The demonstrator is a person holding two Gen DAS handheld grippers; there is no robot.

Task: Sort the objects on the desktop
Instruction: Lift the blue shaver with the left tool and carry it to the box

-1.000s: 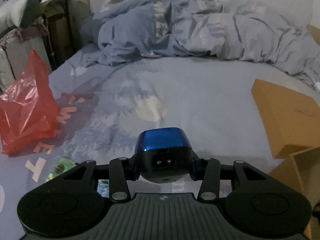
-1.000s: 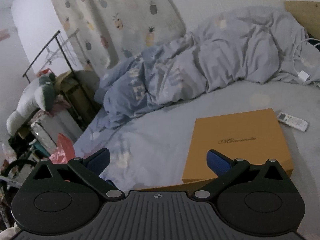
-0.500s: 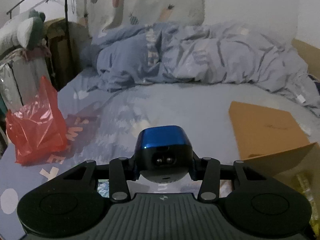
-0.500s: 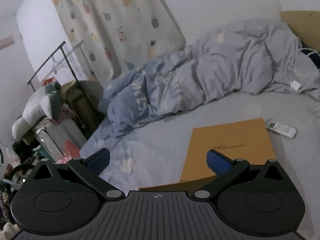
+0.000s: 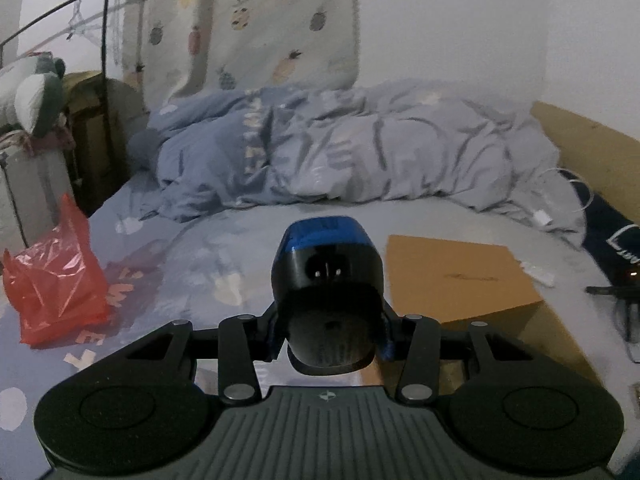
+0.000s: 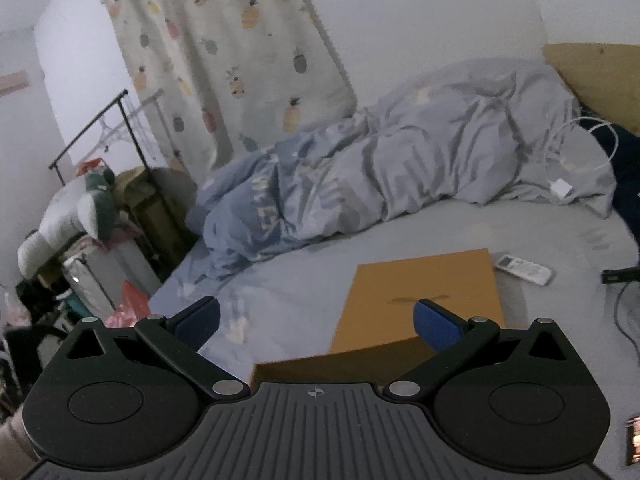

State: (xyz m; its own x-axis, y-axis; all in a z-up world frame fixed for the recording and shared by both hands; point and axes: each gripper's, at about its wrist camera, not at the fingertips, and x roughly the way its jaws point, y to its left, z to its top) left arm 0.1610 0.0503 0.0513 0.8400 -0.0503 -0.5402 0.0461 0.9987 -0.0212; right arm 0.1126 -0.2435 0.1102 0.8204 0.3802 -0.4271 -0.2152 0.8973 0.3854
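Observation:
My left gripper [image 5: 327, 332] is shut on a blue and black device [image 5: 327, 276] with a two-pin socket facing me, held up above the bed. My right gripper [image 6: 316, 320] is open and empty, raised over the near edge of a brown cardboard box lid [image 6: 424, 292]. The same lid lies on the sheet to the right in the left wrist view [image 5: 456, 276]. A white remote control [image 6: 524, 270] lies just right of the lid.
A red plastic bag [image 5: 56, 268] stands at the bed's left edge. A crumpled blue-grey duvet [image 5: 340, 148] fills the back of the bed. A white charger and cable [image 6: 572, 176] lie at the far right. Black cables [image 5: 624, 304] lie at the right edge.
Both grippers have lifted and tilted up, so more wall and curtain show. The left gripper still holds the blue device, which now sits higher in view. The right gripper stays open.

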